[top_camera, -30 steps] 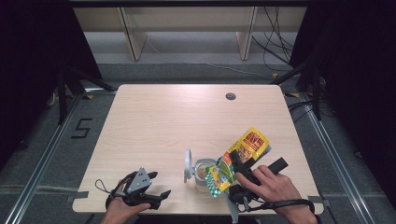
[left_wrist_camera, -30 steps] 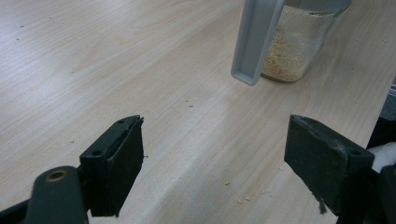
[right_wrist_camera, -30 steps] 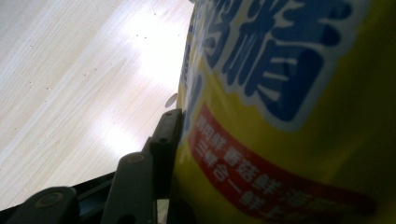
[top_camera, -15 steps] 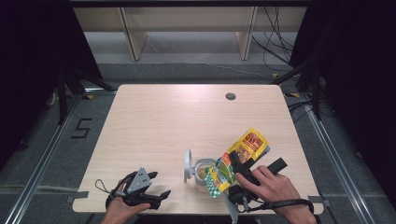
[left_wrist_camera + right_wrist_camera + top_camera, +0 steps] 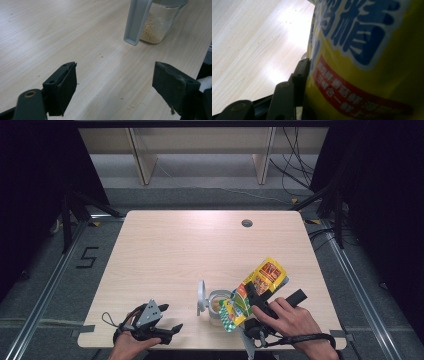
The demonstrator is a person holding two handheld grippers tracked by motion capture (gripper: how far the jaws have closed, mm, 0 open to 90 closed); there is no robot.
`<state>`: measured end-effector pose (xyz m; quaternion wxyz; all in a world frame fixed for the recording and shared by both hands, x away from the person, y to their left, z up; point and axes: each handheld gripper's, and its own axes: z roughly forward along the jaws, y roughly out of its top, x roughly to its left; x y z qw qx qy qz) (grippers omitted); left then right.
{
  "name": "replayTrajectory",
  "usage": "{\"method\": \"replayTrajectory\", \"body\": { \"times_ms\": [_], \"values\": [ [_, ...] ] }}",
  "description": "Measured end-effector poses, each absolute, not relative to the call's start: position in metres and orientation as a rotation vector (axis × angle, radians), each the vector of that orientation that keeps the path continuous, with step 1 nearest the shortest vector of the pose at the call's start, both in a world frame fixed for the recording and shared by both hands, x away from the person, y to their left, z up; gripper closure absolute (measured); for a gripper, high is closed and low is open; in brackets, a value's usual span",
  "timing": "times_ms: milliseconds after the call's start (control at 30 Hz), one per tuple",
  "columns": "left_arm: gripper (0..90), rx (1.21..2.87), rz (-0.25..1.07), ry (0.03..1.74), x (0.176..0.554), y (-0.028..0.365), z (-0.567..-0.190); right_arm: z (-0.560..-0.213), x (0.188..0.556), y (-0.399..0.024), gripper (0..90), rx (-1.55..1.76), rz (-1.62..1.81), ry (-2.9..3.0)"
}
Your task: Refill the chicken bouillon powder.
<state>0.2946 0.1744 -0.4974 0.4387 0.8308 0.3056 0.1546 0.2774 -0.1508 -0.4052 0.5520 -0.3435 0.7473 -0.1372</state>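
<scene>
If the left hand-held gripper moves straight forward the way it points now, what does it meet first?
Probably the grey flip lid hanging at the glass jar, slightly right of centre; before that, bare table. Depth is uncertain.

Light wood-grain table (image 5: pixel 165 260), rectangular, centre of the high view. Round cable hole (image 5: pixel 247 223) near its upper right edge. Glass jar (image 5: pixel 218 307) stands on the top at lower centre, partly filled with pale granules, its grey hinged lid (image 5: pixel 201 296) swung open to the left. Small crumbs (image 5: pixel 130 107) scattered on the surface, seen in the left gripper view.
</scene>
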Motion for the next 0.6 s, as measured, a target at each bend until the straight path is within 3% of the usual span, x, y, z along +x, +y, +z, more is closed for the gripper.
{"method": "replayTrajectory", "body": {
  "times_ms": [600],
  "values": [
    [19.0, 2.063, 0.386, 0.76, 0.2946, 0.1745, -0.4974, -0.4056, 0.2772, -0.1517, 56.2, -0.786, -0.324, 1.798]
  ]
}}
